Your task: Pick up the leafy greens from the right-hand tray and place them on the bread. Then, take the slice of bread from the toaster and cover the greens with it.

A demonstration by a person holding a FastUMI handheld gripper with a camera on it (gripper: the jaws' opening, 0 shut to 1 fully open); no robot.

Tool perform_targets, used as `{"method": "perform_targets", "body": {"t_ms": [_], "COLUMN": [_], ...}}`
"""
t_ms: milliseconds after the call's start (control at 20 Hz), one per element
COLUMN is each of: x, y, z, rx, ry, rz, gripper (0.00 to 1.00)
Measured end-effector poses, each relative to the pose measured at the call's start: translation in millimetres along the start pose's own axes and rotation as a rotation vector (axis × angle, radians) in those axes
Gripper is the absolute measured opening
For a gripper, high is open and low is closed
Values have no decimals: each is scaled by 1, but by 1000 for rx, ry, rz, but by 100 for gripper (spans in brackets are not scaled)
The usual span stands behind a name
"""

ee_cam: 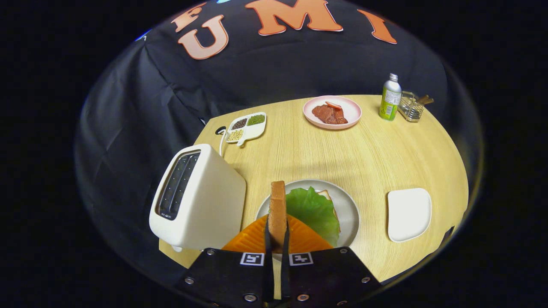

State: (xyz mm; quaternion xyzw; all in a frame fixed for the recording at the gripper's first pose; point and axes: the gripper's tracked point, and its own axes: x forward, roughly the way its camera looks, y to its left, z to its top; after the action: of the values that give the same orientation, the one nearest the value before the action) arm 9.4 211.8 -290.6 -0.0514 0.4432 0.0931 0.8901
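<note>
Your gripper (277, 239) is clenched on a tan slice of toasted bread (277, 211), both fingers pressing its flat faces so it stands on edge, upright between them. The slice hangs over the near left rim of a round grey plate (349, 205). On that plate lies a crinkled green lettuce leaf (314, 211), spread over a pale slice of bread (326, 194) whose corner peeks out at the far side of the leaf. The held slice is just left of the leaf; you cannot tell from here whether its lower edge touches anything.

To your left, close beside the plate, stands a cream two-slot toaster (201, 201) with its slots facing up and left. To the right of the plate, apart from it, sits a white rounded-square tray (409, 214).

Further off on the light wooden table (299, 154) you have a white divided dish of seeds (247, 127) at the far left, a pink plate of reddish meat slices (332, 112) at the far middle, and a green and white bottle (390, 97) just beside a small wire basket (412, 107) at the far right.
</note>
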Motion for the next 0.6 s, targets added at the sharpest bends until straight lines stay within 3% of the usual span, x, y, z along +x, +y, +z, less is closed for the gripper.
{"method": "perform_targets", "body": {"t_ms": [150,300,500,600], "x": [5,10,15,17], "y": [-8,-25,-48,-60], "z": [2,1,-5,-7], "rx": [24,7,-11,-38], "ry": [-9,8,47,60], "rz": [54,44,5,-31], "gripper": [7,7,16,28]}}
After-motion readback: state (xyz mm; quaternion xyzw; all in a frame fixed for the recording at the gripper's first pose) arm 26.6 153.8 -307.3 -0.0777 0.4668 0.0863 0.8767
